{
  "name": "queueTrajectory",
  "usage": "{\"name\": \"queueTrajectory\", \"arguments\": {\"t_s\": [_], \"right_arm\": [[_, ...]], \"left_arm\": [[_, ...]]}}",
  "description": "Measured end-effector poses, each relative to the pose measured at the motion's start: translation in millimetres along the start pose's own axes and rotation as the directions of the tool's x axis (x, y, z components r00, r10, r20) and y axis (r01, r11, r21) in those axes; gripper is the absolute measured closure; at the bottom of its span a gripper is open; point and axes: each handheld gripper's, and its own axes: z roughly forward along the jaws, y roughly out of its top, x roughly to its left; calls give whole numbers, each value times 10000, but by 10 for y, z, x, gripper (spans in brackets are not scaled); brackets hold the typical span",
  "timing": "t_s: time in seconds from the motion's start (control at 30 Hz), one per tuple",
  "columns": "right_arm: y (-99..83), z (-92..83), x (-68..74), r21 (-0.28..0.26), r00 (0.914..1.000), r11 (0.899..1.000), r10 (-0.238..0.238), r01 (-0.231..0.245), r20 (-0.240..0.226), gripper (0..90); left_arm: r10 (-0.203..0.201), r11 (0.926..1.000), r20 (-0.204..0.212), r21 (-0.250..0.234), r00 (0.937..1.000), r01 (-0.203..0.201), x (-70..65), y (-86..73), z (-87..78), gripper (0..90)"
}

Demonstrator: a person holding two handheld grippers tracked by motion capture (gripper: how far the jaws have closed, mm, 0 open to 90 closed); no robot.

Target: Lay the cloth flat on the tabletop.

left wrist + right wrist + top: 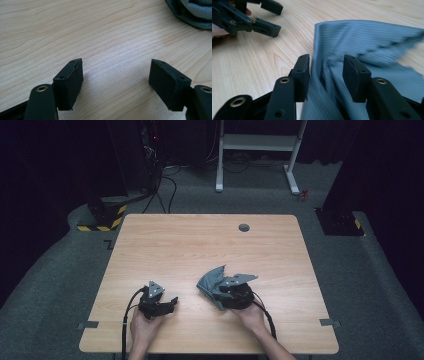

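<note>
A crumpled grey-blue ribbed cloth [210,281] lies on the wooden table [200,240], right of the middle and toward the near edge. My right gripper [220,292] sits on its near side. In the right gripper view the jaws [325,70] stand apart with a raised fold of the cloth [367,37] between them, and the pads do not press on it. My left gripper [171,304] rests to the left of the cloth, open over bare wood [115,72]. A corner of the cloth [197,15] shows at the upper right of the left gripper view. The left gripper [275,20] also appears at the top left of the right gripper view.
A round cable hole [244,227] sits near the table's far edge. Beyond the table stand a white desk frame [257,142] and a black-and-yellow striped base [102,217] with cables on the grey carpet. Small tape pieces [89,324] mark the table's near corners.
</note>
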Motion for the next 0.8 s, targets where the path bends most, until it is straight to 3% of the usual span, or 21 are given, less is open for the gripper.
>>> {"name": "queueTrajectory", "arguments": {"t_s": [0.07, 0.17, 0.27, 0.33, 0.4, 0.43, 0.5, 0.57, 0.6, 0.63, 0.67, 0.7, 0.8], "right_arm": [[-87, -103, -87, 20, 9996, 10000, 95, -95, 276, 646], [-236, -189, -207, 353, 9968, 9992, 165, -193, 785, 677], [-317, -219, -253, 328, 9959, 9983, 448, -475, 783, 684], [-370, -221, -264, 258, 9926, 9990, 322, -355, 1172, 688], [-382, -204, -265, 268, 9923, 9991, 299, -334, 1204, 688], [-416, -155, -273, 381, 9934, 9985, 361, -404, 1086, 689], [-434, -134, -269, 347, 9933, 9989, 275, -316, 1122, 694], [-433, -127, -237, 397, 9908, 9992, -66, 13, 1349, 691], [-435, -125, -223, 433, 9896, 9990, -155, 94, 1431, 690], [-435, -125, -223, 433, 9896, 9990, -155, 94, 1431, 690], [-435, -120, -204, 445, 9872, 9986, -343, 276, 1558, 687], [-435, -120, -197, 478, 9861, 9983, -393, 320, 1616, 686], [-435, -120, -197, 462, 9863, 9985, -351, 280, 1612, 681]], "left_arm": [[-54, 9999, 2, -91, 10000, 54, -2, -2, -5, 317], [-231, 9995, 348, -189, 9991, 238, -11, 7, -3, 366], [-239, 9995, 621, -195, 9978, 251, -50, 33, 6, 379], [60, 9994, 922, -347, 9957, -28, -185, 127, -13, 381], [242, 9989, 1014, -431, 9945, -199, -236, 173, -24, 383], [501, 9976, 1312, -535, 9901, -433, -346, 277, -41, 383], [648, 9968, 1452, -560, 9873, -572, -406, 334, -44, 383], [1111, 9924, 1785, -724, 9776, -996, -605, 492, -44, 384], [1111, 9924, 1785, -724, 9776, -996, -605, 492, -44, 384], [1239, 9907, 1896, -795, 9740, -1105, -676, 538, -36, 384], [1464, 9876, 2112, -876, 9664, -1305, -804, 617, 1, 384], [1464, 9876, 2112, -876, 9664, -1305, -804, 617, 1, 383], [1786, 9838, 2357, -576, 9553, -1698, -1021, 731, 139, 381]]}}
